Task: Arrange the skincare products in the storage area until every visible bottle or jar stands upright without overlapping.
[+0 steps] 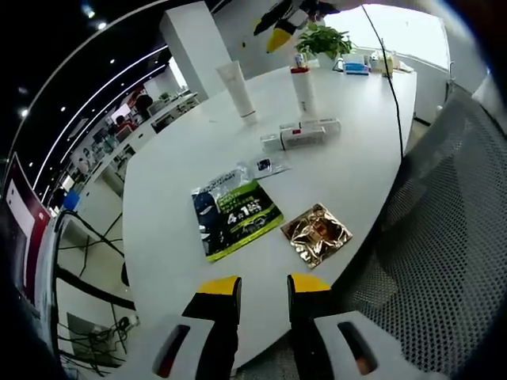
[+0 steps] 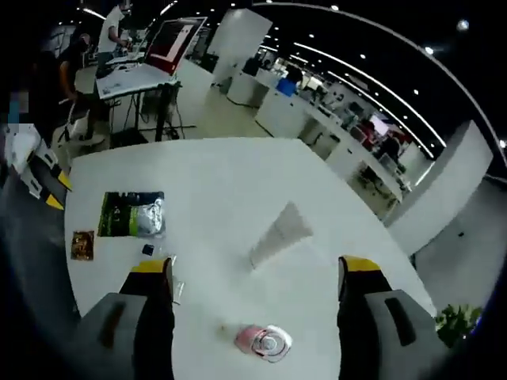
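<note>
On the white table (image 1: 174,182) in the left gripper view, I've got a green-and-black pouch (image 1: 234,215) lying flat closest to me, with a shiny gold sachet (image 1: 317,233) just beside it. A small clear packet (image 1: 265,165) sits a bit past the pouch. Further out there's a flat box (image 1: 303,136) lying on its side, then two tubes standing upright: a white tube (image 1: 238,89) and a red-capped tube (image 1: 302,87), well apart from each other. A potted plant (image 1: 323,38) is at the far edge. My left gripper (image 1: 264,286) hangs over the near edge, jaws narrow with a small gap, holding nothing.

In the right gripper view I'm looking down from the other side. The right gripper (image 2: 257,273) is spread wide and empty, straddling the red-capped tube (image 2: 264,342), seen cap-on from above. The white tube (image 2: 281,233) stands just past it. The pouch (image 2: 132,214) and sachet (image 2: 81,245) lie off to the left, near the edge.
</note>
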Tool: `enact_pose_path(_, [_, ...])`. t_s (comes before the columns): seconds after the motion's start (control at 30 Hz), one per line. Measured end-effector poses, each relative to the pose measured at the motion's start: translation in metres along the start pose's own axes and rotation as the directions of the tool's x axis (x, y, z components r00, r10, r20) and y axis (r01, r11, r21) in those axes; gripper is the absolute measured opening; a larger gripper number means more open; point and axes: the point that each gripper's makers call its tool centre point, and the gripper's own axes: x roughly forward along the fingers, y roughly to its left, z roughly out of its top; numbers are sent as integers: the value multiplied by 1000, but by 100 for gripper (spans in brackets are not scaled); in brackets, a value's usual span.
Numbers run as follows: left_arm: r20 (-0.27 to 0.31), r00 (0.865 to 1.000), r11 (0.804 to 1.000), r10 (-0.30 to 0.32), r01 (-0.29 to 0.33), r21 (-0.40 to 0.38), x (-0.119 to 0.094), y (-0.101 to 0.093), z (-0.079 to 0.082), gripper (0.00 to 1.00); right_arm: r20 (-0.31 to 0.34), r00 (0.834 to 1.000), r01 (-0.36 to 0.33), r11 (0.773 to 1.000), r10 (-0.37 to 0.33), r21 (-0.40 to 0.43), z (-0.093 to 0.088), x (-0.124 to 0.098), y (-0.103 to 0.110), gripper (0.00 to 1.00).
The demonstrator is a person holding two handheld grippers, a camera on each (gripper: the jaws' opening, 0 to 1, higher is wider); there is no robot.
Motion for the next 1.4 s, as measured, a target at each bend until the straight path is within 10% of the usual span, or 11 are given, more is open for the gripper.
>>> enact_pose_path(0.2, [-2, 1000, 1000, -8, 8, 3, 1, -2, 0, 24, 13, 996, 86, 975, -90, 206, -30, -9, -20, 86])
enact_pose_path(0.4, [-8, 1000, 1000, -19, 19, 11, 1, -4, -1, 24, -30, 995, 95, 891, -92, 444, -81, 4, -13, 83])
enact_pose_path(0.5, [-17, 999, 999, -31, 32, 14, 2, -7, -2, 24, -72, 997, 66, 921, -42, 384, -106, 22, -5, 78])
enact_pose_path(0.7, [-29, 998, 998, -51, 52, 25, 3, -11, -4, 24, -54, 999, 18, 911, 5, 412, -119, 35, 0, 68])
enact_pose_path(0.93, [-27, 998, 998, -56, 57, 22, 3, -12, -4, 24, -31, 993, -103, 946, 118, 307, -120, 42, 16, 55])
enact_pose_path(1.4, [-35, 997, 998, -63, 64, 23, 5, -13, -6, 24, 14, 983, -183, 945, 186, 271, -117, 43, 16, 33])
